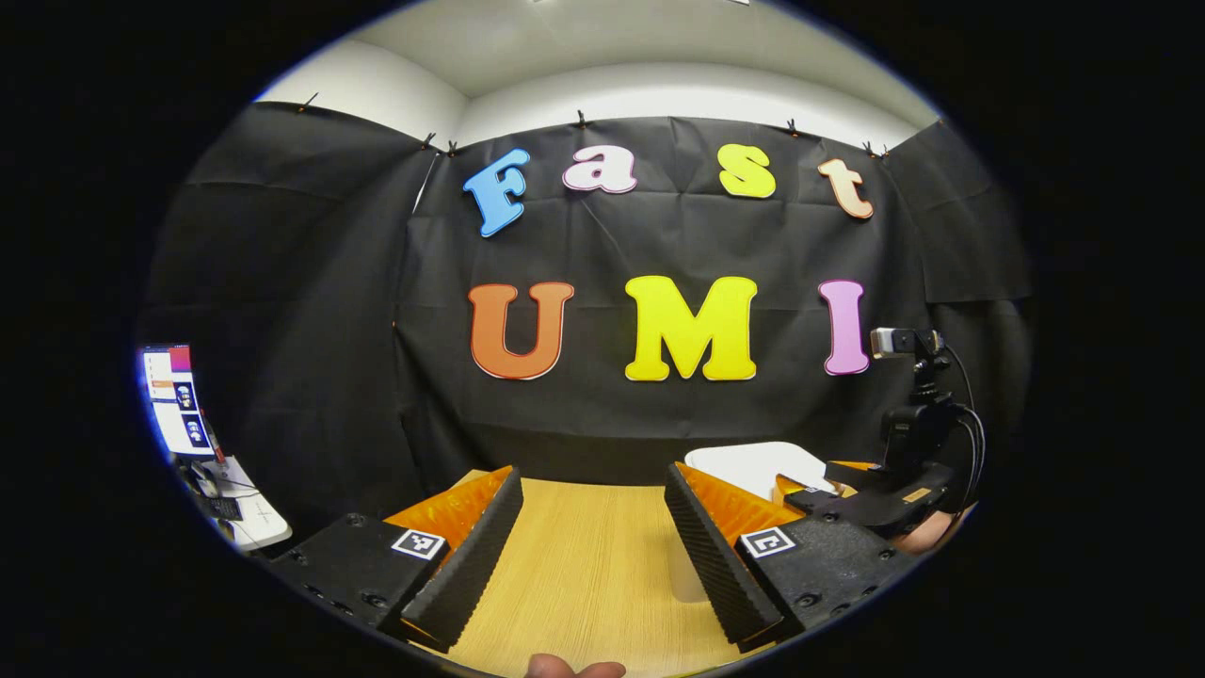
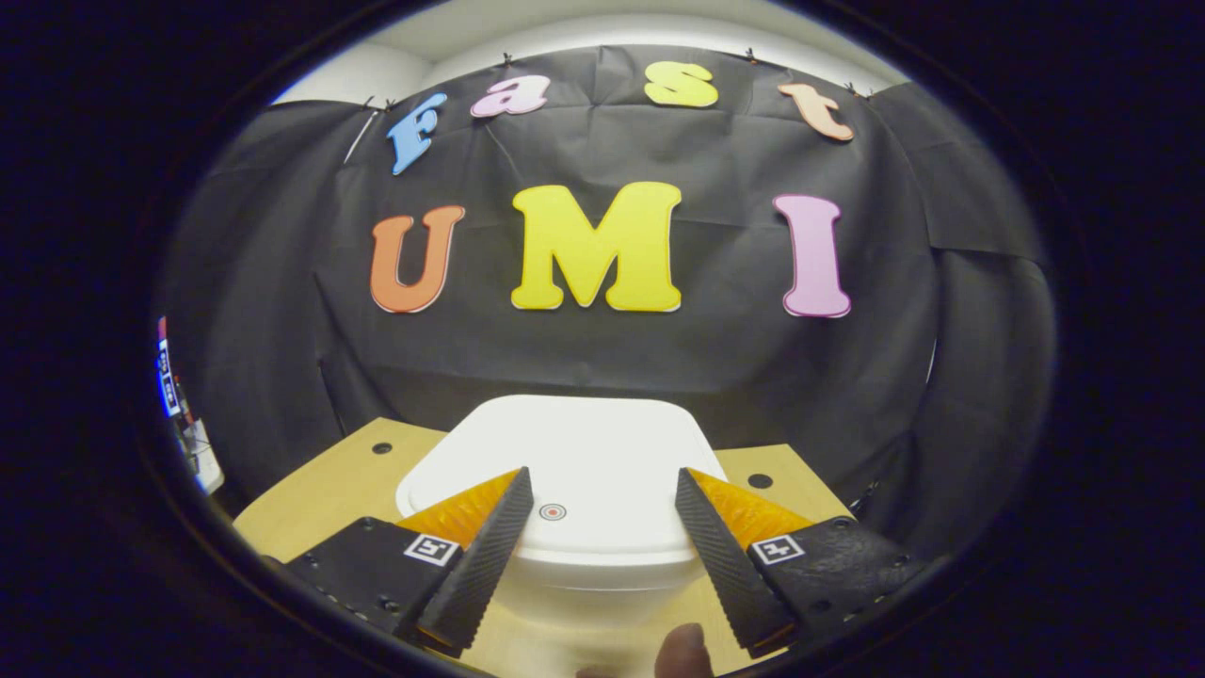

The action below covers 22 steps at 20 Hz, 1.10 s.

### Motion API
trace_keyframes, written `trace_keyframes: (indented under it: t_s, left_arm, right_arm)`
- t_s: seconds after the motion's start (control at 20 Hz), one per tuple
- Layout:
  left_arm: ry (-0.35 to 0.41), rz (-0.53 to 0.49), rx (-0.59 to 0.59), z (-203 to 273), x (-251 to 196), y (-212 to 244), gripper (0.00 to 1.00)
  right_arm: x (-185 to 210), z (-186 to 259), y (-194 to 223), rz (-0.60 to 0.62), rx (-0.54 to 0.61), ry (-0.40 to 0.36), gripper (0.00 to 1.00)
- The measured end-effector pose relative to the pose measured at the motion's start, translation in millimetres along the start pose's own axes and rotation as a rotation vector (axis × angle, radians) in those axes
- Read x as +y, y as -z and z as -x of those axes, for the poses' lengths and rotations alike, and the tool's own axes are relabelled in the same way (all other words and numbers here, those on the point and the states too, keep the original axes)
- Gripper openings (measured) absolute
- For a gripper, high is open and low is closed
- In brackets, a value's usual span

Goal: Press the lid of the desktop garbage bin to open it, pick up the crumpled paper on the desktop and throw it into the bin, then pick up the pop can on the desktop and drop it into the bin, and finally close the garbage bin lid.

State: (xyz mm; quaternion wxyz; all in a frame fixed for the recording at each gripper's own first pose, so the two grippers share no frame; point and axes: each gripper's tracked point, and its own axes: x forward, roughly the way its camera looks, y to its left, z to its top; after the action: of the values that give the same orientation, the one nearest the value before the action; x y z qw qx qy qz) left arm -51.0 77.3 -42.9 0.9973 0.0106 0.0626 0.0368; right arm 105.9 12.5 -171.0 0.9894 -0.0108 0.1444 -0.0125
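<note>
Bench [image 1: 588, 565]: light wood-grain top, bare where it shows between the fingers in the left gripper view; in the right gripper view the same top [image 2: 311, 490] carries two small dark round holes, one near each far corner. Room: black cloth wall [image 1: 659, 414] pinned up behind the bench, white wall and ceiling above it. Far left in the left gripper view, a lit screen [image 1: 174, 400] stands over a small white side surface with cables. Garbage bin [image 2: 565, 471]: white, rounded-square lid lying flat and shut, standing on the bench close to the cloth; a small red ring mark [image 2: 553, 511] sits on the lid near its front edge. Left tool [image 1: 593, 556]: fingers spread wide, released, nothing between them, hanging over bare bench; a fingertip of the holding hand shows at the bottom edge. Right tool [image 2: 602, 551]: fingers likewise spread wide, released, gripping nothing; the bin's front edge and the ring mark appear between the fingers, but whether they touch the lid cannot be told. In the left gripper view the bin lid [image 1: 753, 463] shows to the right, partly behind the left tool's finger, and the right tool's body [image 1: 880, 499] with its camera mount stands just beside it, a bit of hand under it.
</note>
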Motion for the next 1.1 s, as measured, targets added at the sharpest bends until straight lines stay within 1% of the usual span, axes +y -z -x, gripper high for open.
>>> trace_keyframes:
  t_s: [0.05, 0.1, 0.25, 0.3, 0.35, 0.4, 0.45, 0.5, 0.55, 0.65, 0.7, 0.95, 1.1]
  left_arm:
    - [0.005, 0.006, -0.003, -1, -2, 0, 0.98]
    - [0.014, 0.011, -0.002, -4, -6, 0, 0.98]
    - [0.040, 0.018, -0.004, -8, -14, -4, 0.98]
    - [0.050, 0.021, -0.004, -11, -17, -6, 0.98]
    - [0.058, 0.028, -0.006, -15, -19, -9, 0.98]
    - [0.067, 0.035, -0.015, -18, -21, -14, 0.98]
    - [0.074, 0.039, -0.025, -23, -24, -22, 0.98]
    - [0.080, 0.034, -0.039, -27, -25, -30, 1.00]
    - [0.085, 0.024, -0.054, -31, -26, -37, 1.00]
    - [0.100, 0.010, -0.079, -37, -32, -51, 0.98]
    - [0.109, 0.010, -0.087, -40, -37, -56, 0.98]
    - [0.144, 0.022, -0.093, -50, -53, -66, 0.98]
    - [0.145, 0.005, -0.095, -54, -59, -69, 0.98]
  right_arm:
    - [-3, 1, -5, 0.020, -0.010, 0.011, 0.98]
    - [-4, 3, -10, 0.043, -0.023, 0.016, 0.98]
    - [-6, 15, -42, 0.099, -0.108, 0.001, 0.97]
    - [-6, 21, -51, 0.108, -0.118, -0.012, 0.95]
    - [-8, 27, -56, 0.120, -0.116, -0.024, 0.98]
    - [-15, 33, -66, 0.129, -0.124, -0.016, 0.95]
    - [-24, 41, -77, 0.130, -0.146, 0.004, 0.98]
    - [-34, 49, -87, 0.118, -0.166, 0.022, 0.95]
    - [-40, 58, -95, 0.102, -0.180, 0.036, 0.98]
    - [-56, 72, -109, 0.076, -0.208, 0.072, 0.98]
    - [-62, 79, -117, 0.062, -0.221, 0.082, 0.95]
    - [-75, 103, -147, 0.044, -0.275, 0.109, 0.95]
    - [-78, 118, -151, 0.025, -0.313, 0.131, 0.95]
